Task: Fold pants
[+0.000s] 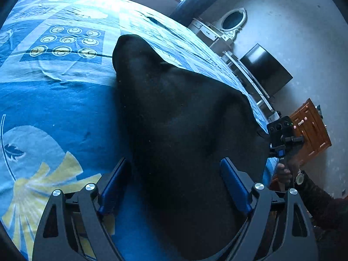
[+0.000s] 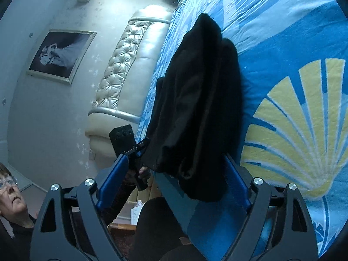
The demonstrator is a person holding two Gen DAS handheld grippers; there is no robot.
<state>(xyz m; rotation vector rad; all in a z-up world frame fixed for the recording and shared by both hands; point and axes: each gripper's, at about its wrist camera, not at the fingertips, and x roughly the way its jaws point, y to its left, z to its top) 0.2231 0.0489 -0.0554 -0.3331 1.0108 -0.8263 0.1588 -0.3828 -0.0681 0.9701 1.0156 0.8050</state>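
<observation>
The black pants (image 1: 174,97) lie as a long folded bundle on the blue patterned bed cover (image 1: 54,104), near the bed's edge. My left gripper (image 1: 174,163) stands open, its blue pads wide apart on either side of the near end of the bundle, not pressing on it. In the right wrist view the pants (image 2: 200,87) run away from me, their near end drooping over the bed's edge. My right gripper (image 2: 175,157) is open around that end, pads clear of the cloth. A hand (image 1: 283,174) grips the right tool's handle at the far end.
A padded headboard (image 2: 130,65) and a framed picture (image 2: 61,54) stand beyond the bed. A dark screen (image 1: 265,69), an oval mirror (image 1: 233,20) and a wooden cabinet (image 1: 311,128) line the wall. A person (image 2: 13,206) sits low at the left.
</observation>
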